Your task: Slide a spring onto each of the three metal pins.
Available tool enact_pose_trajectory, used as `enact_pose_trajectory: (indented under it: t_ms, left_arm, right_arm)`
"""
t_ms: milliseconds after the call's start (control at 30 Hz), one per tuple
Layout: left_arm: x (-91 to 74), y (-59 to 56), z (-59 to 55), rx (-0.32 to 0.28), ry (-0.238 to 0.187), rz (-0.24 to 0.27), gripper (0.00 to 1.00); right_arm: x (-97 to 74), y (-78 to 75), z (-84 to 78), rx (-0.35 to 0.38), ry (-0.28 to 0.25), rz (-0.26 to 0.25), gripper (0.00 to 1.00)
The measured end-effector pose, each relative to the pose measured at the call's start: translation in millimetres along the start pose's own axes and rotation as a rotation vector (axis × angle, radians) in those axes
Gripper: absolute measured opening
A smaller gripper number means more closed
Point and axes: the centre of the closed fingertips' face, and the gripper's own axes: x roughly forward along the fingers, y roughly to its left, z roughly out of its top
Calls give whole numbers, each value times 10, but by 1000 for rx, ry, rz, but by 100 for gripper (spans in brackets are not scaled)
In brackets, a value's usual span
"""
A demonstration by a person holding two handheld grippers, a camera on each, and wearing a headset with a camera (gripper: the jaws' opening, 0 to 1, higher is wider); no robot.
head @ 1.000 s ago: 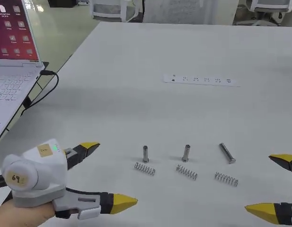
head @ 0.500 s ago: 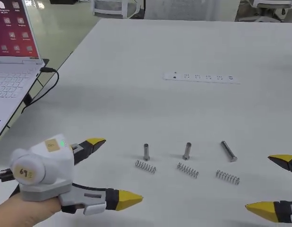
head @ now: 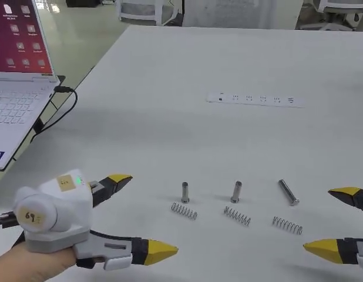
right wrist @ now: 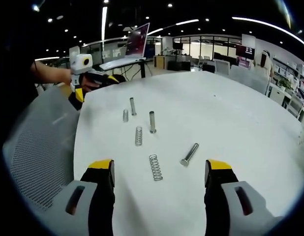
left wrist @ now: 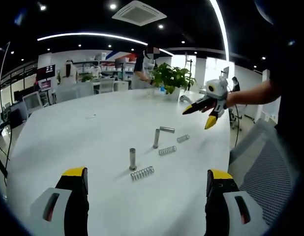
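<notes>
Down on the white table [head: 170, 117], all three pins sat in a row, each with a spring lying loose just in front of it, none threaded on. The left pin [head: 185, 191] stood upright with the left spring [head: 184, 211] on its side just beside its base; the middle pin [head: 237, 191] stood too, leaning a touch, with the middle spring [head: 237, 217] close by. The right pin [head: 288, 192] lay flat on its side, and the right spring [head: 286, 225] rested near it, apart from the shaft. The left gripper [head: 141, 214] hovered at the near left of the row, its yellow-tipped jaws spread wide with nothing between them. The right gripper [head: 332, 220] came in from the right edge, jaws likewise wide apart and empty, just beyond the right spring. Further back a white power strip [head: 255, 99] lay flat mid-table, and an open laptop [head: 17, 76] stood off the left edge with a black cable [head: 55, 114] trailing from it.
</notes>
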Motion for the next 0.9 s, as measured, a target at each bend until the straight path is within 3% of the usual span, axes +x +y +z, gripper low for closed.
enact_pose_trajectory:
  t_ms: [567, 900]
  left_arm:
    - [-11, -10, 8, 1, -7, -8, 98]
    - [-6, -24, -16, -6, -8, -12, 98]
  right_arm:
    - [184, -102, 102, 78, 15, 15, 68]
    - [253, -299, 89, 96, 88, -4, 60]
